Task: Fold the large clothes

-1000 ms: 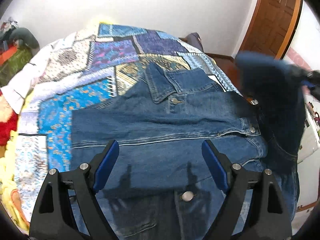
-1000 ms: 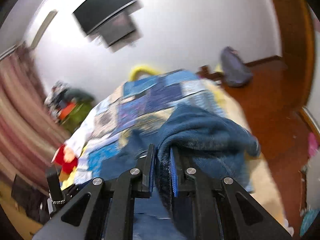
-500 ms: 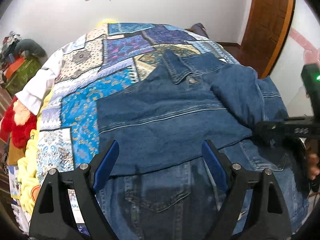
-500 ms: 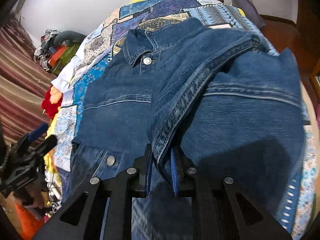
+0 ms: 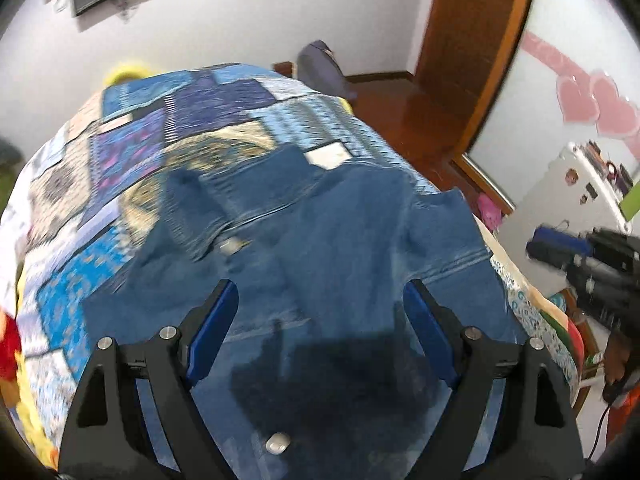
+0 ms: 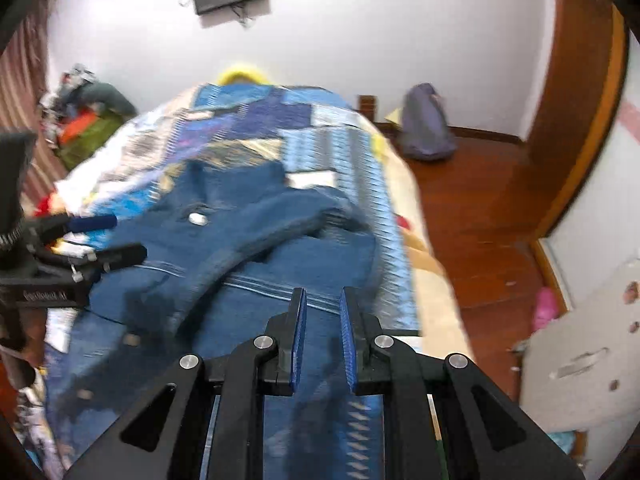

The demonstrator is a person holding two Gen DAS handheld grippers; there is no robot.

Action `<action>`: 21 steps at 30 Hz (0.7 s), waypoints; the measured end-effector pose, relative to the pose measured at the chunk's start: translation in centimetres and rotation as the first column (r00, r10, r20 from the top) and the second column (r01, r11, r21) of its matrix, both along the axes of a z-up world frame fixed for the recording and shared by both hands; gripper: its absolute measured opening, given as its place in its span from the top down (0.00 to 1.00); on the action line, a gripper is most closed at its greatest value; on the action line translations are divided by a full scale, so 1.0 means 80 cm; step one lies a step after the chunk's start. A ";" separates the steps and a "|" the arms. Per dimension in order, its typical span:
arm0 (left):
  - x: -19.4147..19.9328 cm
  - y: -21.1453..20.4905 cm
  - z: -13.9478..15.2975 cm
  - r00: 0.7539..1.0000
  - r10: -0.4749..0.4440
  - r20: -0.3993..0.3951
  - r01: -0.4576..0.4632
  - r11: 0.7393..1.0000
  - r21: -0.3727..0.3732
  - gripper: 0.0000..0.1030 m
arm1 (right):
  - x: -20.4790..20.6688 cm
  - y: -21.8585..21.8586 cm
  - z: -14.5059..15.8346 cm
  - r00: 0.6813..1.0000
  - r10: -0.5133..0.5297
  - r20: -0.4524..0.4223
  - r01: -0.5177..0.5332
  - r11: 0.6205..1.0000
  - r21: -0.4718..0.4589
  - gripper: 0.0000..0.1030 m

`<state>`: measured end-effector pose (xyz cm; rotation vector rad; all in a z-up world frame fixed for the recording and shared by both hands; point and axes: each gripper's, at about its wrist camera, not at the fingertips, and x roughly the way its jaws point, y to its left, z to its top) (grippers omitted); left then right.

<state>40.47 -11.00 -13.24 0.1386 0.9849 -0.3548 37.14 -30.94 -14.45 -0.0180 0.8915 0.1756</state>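
Note:
A blue denim jacket (image 5: 340,248) lies front up on the patchwork bedspread (image 5: 168,128), collar (image 5: 192,208) toward the far wall. One sleeve (image 6: 272,220) lies folded across its chest. My left gripper (image 5: 318,292) hovers open over the jacket's lower half, with nothing between its fingers; it also shows at the left edge as the left gripper (image 6: 100,240). My right gripper (image 6: 323,296) is over the jacket's right side near the bed edge. Its jaws stand close together and I see no cloth pinched between them. The right gripper (image 5: 556,244) shows beside the bed.
The bed's right edge (image 6: 436,280) drops to a wooden floor (image 6: 480,208) with a purple bag (image 6: 424,124) and a wooden door frame (image 5: 480,60). A pile of things (image 6: 88,120) lies left of the bed. White furniture (image 5: 580,200) stands at the right.
The right gripper carried the sleeve over the jacket; now the sleeve lies on the chest and the jaws hold no cloth. The left gripper has shifted sideways over the jacket, still open.

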 end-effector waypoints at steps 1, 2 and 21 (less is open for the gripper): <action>0.008 -0.014 -0.006 1.000 -0.012 -0.004 0.012 1.000 0.012 0.18 | 0.003 -0.006 -0.012 1.000 0.001 -0.025 -0.001 1.000 0.019 0.88; 0.016 -0.030 -0.013 1.000 -0.025 -0.009 0.025 0.999 0.028 0.18 | 0.006 -0.012 -0.023 0.999 0.001 -0.051 0.001 0.999 0.038 0.88; 0.059 -0.035 -0.012 0.993 0.064 0.102 -0.074 0.993 0.097 0.88 | 0.010 -0.031 -0.114 0.988 -0.012 -0.156 0.042 0.981 0.190 0.85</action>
